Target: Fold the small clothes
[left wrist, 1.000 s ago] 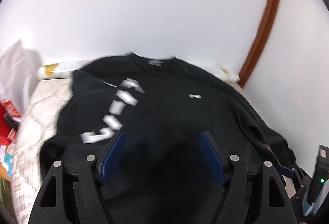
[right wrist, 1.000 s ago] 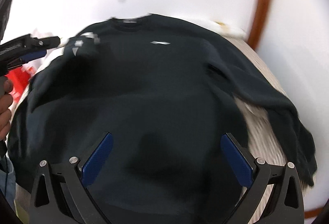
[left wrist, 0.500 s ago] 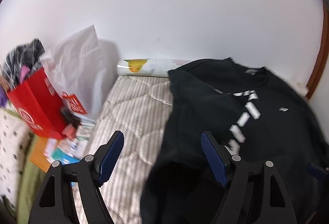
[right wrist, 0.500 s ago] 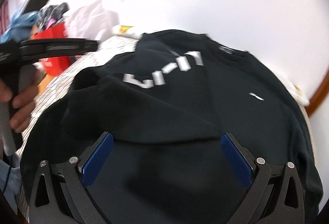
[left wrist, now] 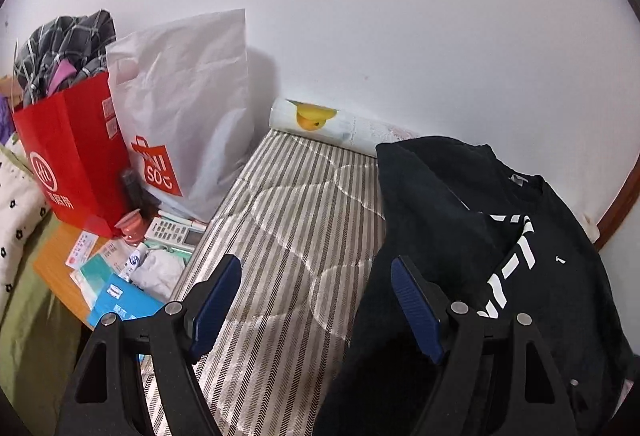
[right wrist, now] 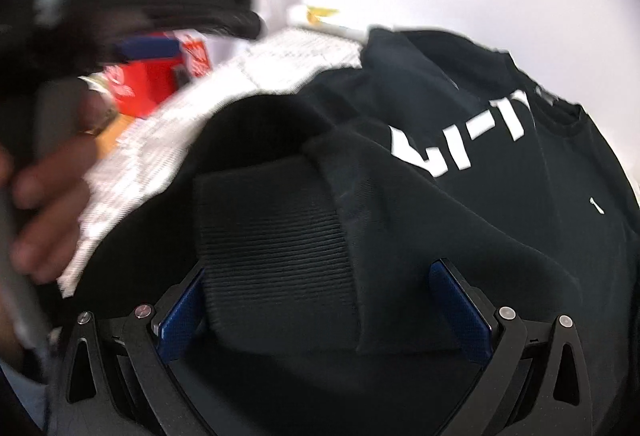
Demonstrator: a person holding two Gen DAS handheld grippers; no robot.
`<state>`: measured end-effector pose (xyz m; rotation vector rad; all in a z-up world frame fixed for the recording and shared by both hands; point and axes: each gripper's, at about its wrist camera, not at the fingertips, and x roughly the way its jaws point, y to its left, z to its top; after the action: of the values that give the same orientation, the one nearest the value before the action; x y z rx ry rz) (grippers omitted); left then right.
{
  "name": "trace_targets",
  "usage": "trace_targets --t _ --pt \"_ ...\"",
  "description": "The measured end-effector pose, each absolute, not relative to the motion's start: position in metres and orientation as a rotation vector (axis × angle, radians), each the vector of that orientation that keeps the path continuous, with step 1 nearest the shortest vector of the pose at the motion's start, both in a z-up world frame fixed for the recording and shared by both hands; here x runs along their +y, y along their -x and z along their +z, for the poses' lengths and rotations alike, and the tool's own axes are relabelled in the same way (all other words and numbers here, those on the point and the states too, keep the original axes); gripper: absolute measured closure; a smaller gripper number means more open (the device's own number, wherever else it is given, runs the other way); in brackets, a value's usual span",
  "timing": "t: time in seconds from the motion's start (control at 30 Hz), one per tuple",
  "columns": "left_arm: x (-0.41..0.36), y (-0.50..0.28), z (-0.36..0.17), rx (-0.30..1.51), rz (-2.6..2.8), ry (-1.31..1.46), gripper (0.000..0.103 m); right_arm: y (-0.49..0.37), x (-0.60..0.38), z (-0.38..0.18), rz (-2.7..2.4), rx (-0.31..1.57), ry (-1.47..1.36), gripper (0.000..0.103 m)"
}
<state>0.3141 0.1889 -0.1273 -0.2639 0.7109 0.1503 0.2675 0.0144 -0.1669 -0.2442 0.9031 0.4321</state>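
Two grippers over bed (left wrist: 288,220), both aimed down at black sweatshirt (left wrist: 532,300). Right gripper (right wrist: 324,310): jaws wide, closing, ribbed cuff (right wrist: 276,248) of folded-in sleeve between pads, no clamp yet. Cuff dead ahead; sleeve runs away up-right toward white lettering (right wrist: 456,143). Left gripper (left wrist: 316,308): jaws apart, empty, straddling sweatshirt's left edge over striped bed. Right nearer cuff.

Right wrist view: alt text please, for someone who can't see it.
The right gripper, its fingers closing, straddles the ribbed cuff of a black sweatshirt with white lettering, lying on a striped mattress. At left, blurred, a hand holds the left gripper.
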Motion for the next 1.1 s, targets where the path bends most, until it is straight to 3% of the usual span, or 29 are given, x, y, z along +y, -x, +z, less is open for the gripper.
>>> trace_targets --t 0.03,0.07,0.1,0.17,0.27,0.57,0.73,0.9,1.1 --pt "0.188 -0.314 -0.130 0.718 0.149 0.263 0.027 -0.269 0.011 -0.167 0.445 0.907 0.222 0.012" --pt "0.187 -0.316 -0.133 0.733 0.152 0.259 0.027 -0.270 0.008 -0.165 0.466 0.904 0.200 0.023" --pt "0.185 -0.319 -0.137 0.750 0.150 0.256 0.027 -0.270 0.005 -0.162 0.479 0.894 0.191 0.045" --pt "0.181 -0.322 -0.141 0.773 0.137 0.256 0.027 -0.267 -0.001 -0.154 0.469 0.866 0.205 0.048" --pt "0.178 -0.323 -0.146 0.791 0.125 0.261 0.027 -0.261 -0.019 -0.136 0.458 0.818 0.201 0.080" --pt "0.167 -0.325 -0.150 0.810 0.131 0.208 0.027 -0.269 -0.165 -0.076 0.166 0.669 0.029 0.080" --pt "0.163 -0.323 -0.148 0.806 0.124 0.193 0.027 -0.282 -0.241 -0.083 0.002 0.713 -0.042 0.080" --pt "0.163 -0.323 -0.148 0.809 0.120 0.184 0.027 -0.299 -0.282 -0.110 -0.182 0.803 -0.021 0.066" --pt "0.159 -0.321 -0.146 0.806 0.131 0.140 0.027 -0.292 -0.272 -0.082 -0.193 0.772 0.036 0.051"
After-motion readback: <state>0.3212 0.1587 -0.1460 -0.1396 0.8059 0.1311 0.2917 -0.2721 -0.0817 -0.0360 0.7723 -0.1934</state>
